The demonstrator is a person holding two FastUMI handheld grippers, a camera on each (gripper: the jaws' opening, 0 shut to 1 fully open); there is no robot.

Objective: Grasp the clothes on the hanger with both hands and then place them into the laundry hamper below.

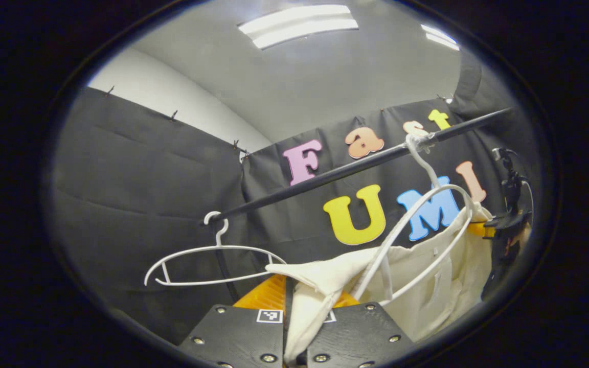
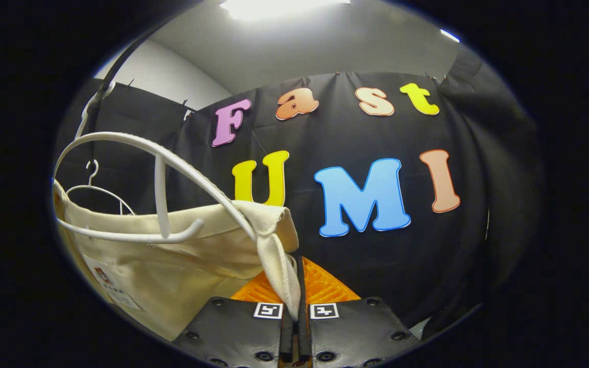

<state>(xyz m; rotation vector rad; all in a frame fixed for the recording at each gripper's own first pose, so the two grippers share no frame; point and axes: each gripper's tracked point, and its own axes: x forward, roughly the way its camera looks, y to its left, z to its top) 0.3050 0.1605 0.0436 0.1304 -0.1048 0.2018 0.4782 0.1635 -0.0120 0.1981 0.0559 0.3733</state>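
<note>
A cream garment [image 1: 427, 286] hangs from a white hanger [image 1: 417, 220] on a black rail [image 1: 356, 168]. In the left gripper view my left gripper [image 1: 294, 306] is shut on one shoulder strap of the garment, the cloth pinched between its fingers. In the right gripper view the same garment [image 2: 172, 255] spreads to the left under the hanger [image 2: 172, 158], and my right gripper [image 2: 297, 296] is shut on its other strap. The right gripper [image 1: 504, 220] also appears far off at the garment's other end in the left gripper view.
A second, bare white hanger [image 1: 212, 260] hangs farther along the rail, also seen small in the right gripper view as the bare hanger [image 2: 97, 186]. The booth's black cloth wall stands close behind the rail.
</note>
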